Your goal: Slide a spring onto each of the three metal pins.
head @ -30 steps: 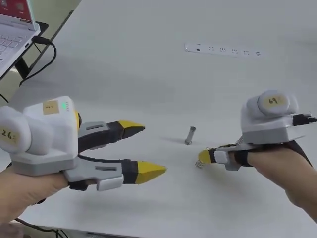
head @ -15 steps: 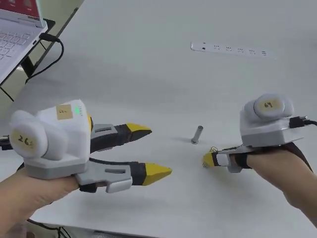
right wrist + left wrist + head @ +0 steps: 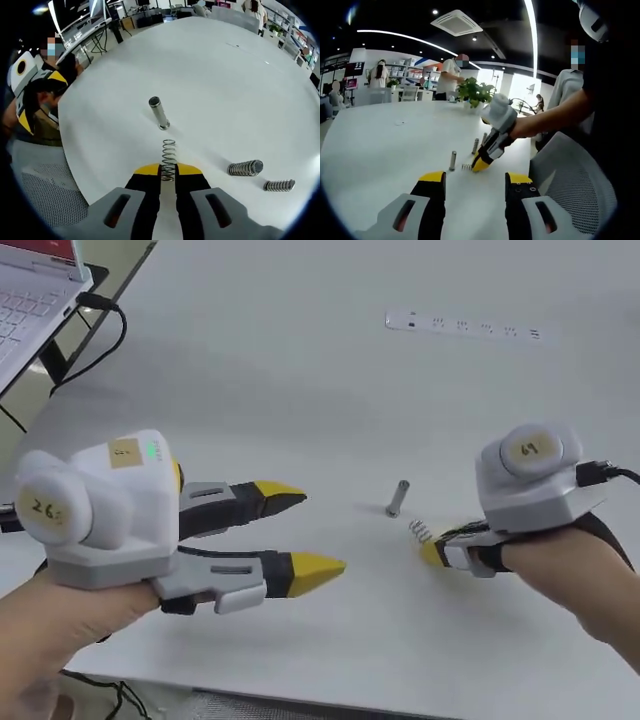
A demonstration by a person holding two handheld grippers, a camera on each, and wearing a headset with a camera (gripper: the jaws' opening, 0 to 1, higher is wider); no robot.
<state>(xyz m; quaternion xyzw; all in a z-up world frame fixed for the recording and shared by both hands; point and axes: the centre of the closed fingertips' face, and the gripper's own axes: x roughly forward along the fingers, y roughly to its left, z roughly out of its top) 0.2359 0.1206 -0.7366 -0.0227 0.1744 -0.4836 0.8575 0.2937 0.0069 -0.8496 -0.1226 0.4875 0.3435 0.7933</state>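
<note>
A bare metal pin (image 3: 398, 496) (image 3: 159, 113) (image 3: 453, 160) stands upright on the white table. My right gripper (image 3: 433, 549) (image 3: 168, 171) is shut on a small spring (image 3: 169, 156) (image 3: 419, 531), which sticks out ahead of the tips a short way from the pin. Two more pins lie on the table to the right: one (image 3: 246, 168) wears a spring, and the other (image 3: 279, 185) looks coiled too. My left gripper (image 3: 300, 532) (image 3: 475, 179) hovers open and holds nothing, left of the standing pin.
A white power strip (image 3: 460, 326) lies at the far side of the table (image 3: 300, 380). A laptop (image 3: 30, 300) with a black cable sits past the table's far left corner. The near table edge runs just below both grippers.
The right gripper has lifted the spring off the table and drawn back slightly to the right. The left gripper has barely moved.
</note>
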